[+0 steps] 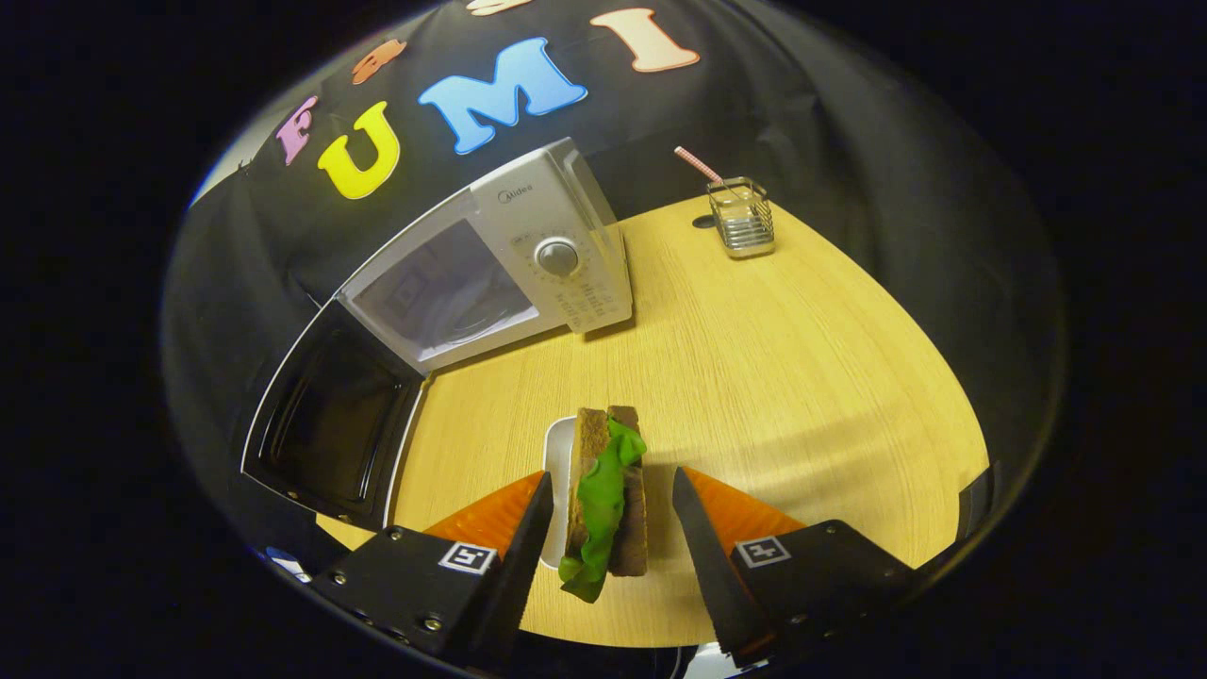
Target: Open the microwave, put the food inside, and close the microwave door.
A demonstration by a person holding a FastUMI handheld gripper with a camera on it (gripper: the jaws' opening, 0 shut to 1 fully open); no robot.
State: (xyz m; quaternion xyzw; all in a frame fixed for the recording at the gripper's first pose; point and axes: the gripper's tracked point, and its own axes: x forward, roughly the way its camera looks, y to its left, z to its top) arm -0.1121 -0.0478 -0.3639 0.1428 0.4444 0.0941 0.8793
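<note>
Clearly, claw seen spread wide in gripper view, sandwich standing on edge between fingers, gap visible on both sides, no contact made. Green lettuce seen hanging from sandwich. Small white plate partly hidden behind sandwich, resting on wooden table. Microwave placed beyond fingers, its door swung open and tilted outward. Wire holder with striped straw set well apart from microwave.

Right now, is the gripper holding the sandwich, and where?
Not clearly. The sandwich stands on edge between the gripper fingers, but a gap shows at the right finger, so no firm grip.
</note>
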